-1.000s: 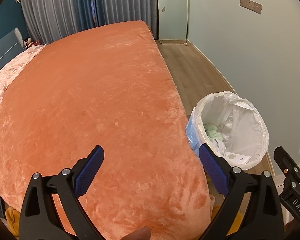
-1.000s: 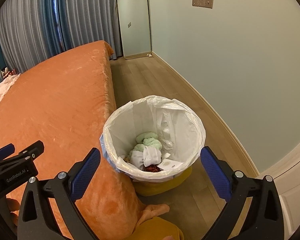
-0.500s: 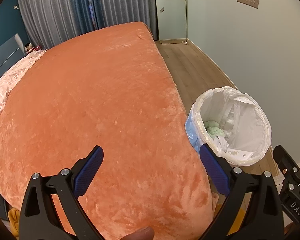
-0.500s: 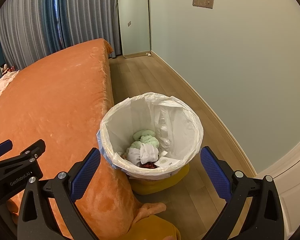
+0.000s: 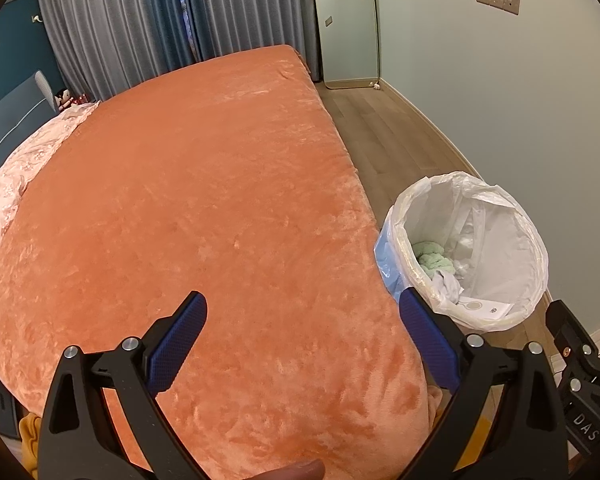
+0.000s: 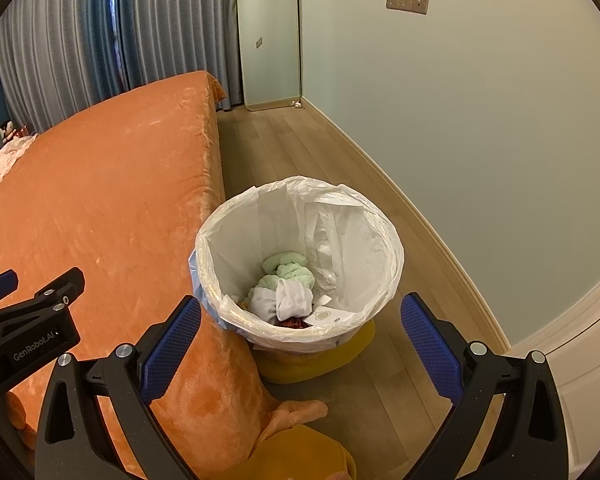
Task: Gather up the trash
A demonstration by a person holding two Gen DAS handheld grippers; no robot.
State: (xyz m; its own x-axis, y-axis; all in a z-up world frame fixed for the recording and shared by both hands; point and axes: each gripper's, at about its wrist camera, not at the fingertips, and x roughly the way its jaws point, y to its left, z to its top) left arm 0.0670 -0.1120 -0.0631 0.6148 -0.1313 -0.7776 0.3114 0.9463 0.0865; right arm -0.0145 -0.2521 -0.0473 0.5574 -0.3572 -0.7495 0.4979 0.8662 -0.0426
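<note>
At your 9 o'clock, the wide bed under a plush orange blanket (image 5: 188, 216) shows no loose trash on its surface. Your left gripper (image 5: 302, 338) hovers above its near end, blue-padded tongs spread wide, nothing between them. At 3 o'clock from it, right against the bed's edge, stands the round bin lined with a white plastic bag (image 5: 534, 240). The trash sits inside it: a crumpled pale-green cloth (image 6: 288, 270), a white wadded cloth (image 6: 290, 300), a white printed card (image 6: 332, 316) and something red under them, too hidden to name. Your right gripper (image 6: 300, 338) hangs above the bin's near rim, tongs spread as well, empty, pointing down and forward at 12 o'clock.

Risks, as I judge them: the liner's loose folded top could catch a blue pad if you dip in, and drag the bag off the rim. The bin stands on a yellow thing on the wooden floor (image 6: 320, 160), so a nudge from the right tongs could tip it against the blanket. Both grippers sit close together at your 9–3 line; swinging either across could knock them together.
</note>
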